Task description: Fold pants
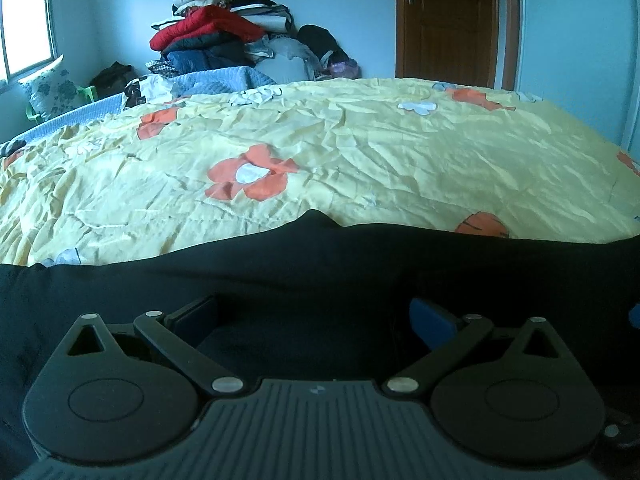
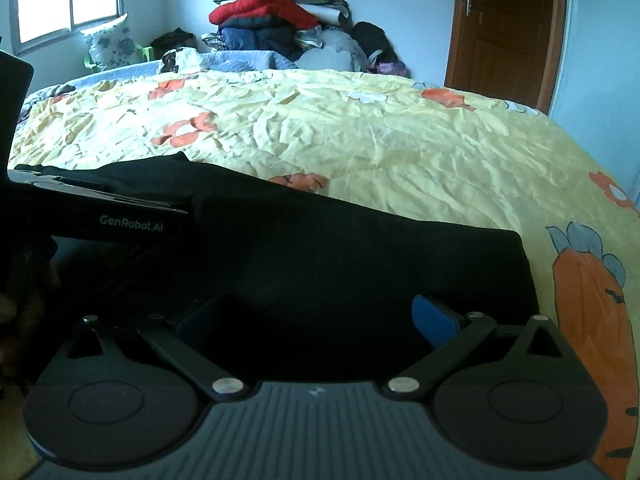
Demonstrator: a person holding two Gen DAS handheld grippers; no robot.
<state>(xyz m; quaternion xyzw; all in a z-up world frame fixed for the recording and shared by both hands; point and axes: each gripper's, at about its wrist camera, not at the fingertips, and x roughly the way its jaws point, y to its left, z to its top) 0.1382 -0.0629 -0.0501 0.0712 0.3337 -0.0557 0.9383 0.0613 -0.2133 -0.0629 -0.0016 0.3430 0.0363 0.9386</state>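
Black pants (image 1: 320, 264) lie flat across the near edge of a bed with a yellow flowered sheet (image 1: 360, 160). My left gripper (image 1: 314, 316) is open, its blue-padded fingers spread wide just over the dark cloth, holding nothing. In the right wrist view the same pants (image 2: 340, 248) end in a straight edge at the right. My right gripper (image 2: 316, 316) is open over that end, fingers wide apart. The left gripper's body (image 2: 100, 216) shows at the left, low over the pants.
A tall pile of clothes (image 1: 216, 36) is stacked against the far wall behind the bed. A brown door (image 1: 448, 20) stands at the back right and a window (image 1: 26, 24) at the left. A flowered pillow (image 1: 50, 92) rests on a green chair.
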